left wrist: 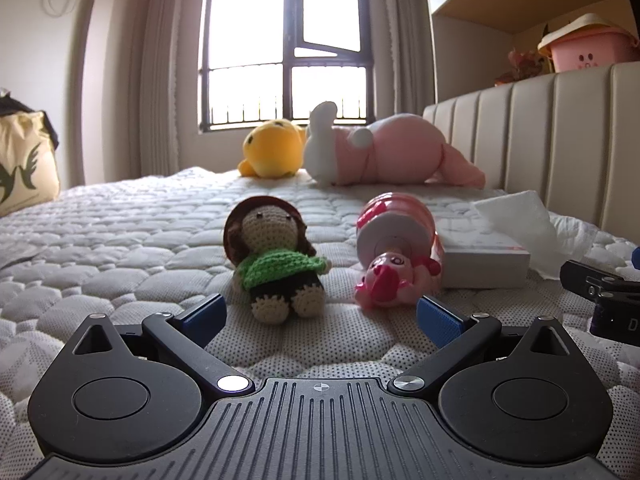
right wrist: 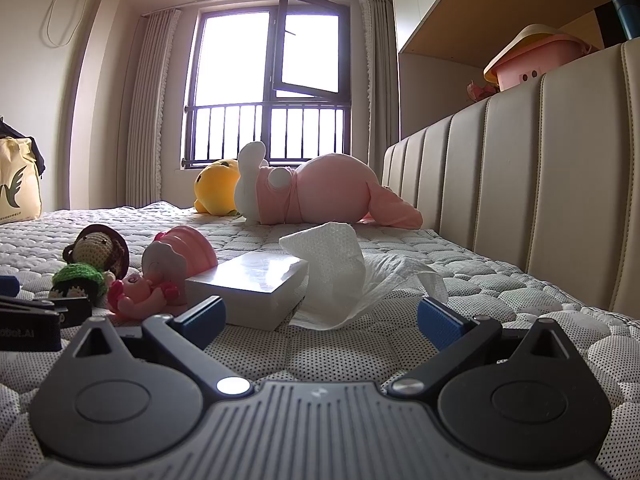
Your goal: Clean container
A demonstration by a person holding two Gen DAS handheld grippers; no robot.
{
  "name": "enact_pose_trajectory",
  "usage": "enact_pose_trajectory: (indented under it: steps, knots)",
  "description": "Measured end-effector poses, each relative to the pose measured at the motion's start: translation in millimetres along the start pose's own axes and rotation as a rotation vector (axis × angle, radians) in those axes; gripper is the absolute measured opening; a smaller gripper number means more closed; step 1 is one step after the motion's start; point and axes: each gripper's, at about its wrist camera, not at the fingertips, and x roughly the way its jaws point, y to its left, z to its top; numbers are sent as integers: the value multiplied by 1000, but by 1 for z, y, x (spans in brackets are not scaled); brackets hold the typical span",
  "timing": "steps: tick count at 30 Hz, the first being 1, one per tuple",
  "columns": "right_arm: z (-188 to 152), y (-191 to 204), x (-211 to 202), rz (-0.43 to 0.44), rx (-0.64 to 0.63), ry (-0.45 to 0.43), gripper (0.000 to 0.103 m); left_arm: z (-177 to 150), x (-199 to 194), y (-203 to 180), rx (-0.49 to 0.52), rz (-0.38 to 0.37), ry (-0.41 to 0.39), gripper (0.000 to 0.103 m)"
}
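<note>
A quilted bed (left wrist: 120, 240) fills the room under the window (right wrist: 266, 80), with a ribbed headboard (right wrist: 540, 184) along its right side. At the far end a pink and white plush rabbit (left wrist: 384, 152) lies on its side, just beside a yellow plush toy (left wrist: 272, 152). Nearer, a white tissue (right wrist: 340, 272) stands crumpled against a flat white box (right wrist: 256, 284). Touching the box's left side lies the container, a pink ribbed bottle (left wrist: 396, 236) tipped over on the bedding, with a pink cartoon figure at its near end. A crocheted doll (left wrist: 272, 256) in a green top sits just left of it. The left gripper (left wrist: 320, 312) hovers low over the bed in front of the doll and bottle, its blue-padded fingers (left wrist: 208, 312) spread wide and empty. The right gripper (right wrist: 320, 312) faces the box and tissue, its fingers (right wrist: 436, 320) equally wide, gripping nothing.
</note>
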Motion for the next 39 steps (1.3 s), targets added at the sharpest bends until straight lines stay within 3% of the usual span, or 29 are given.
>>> enact_pose_trajectory:
  steps: [11, 18, 39]
  knots:
    - [0, 1, 2, 0, -1, 2, 103, -6, -4, -4, 31, 14, -113, 103]
    - [0, 2, 2, 1, -2, 3, 103, 0, 1, 3, -87, -30, 5, 103]
    - [0, 0, -1, 5, -2, 4, 103, 1, -1, 3, -86, -32, 2, 103]
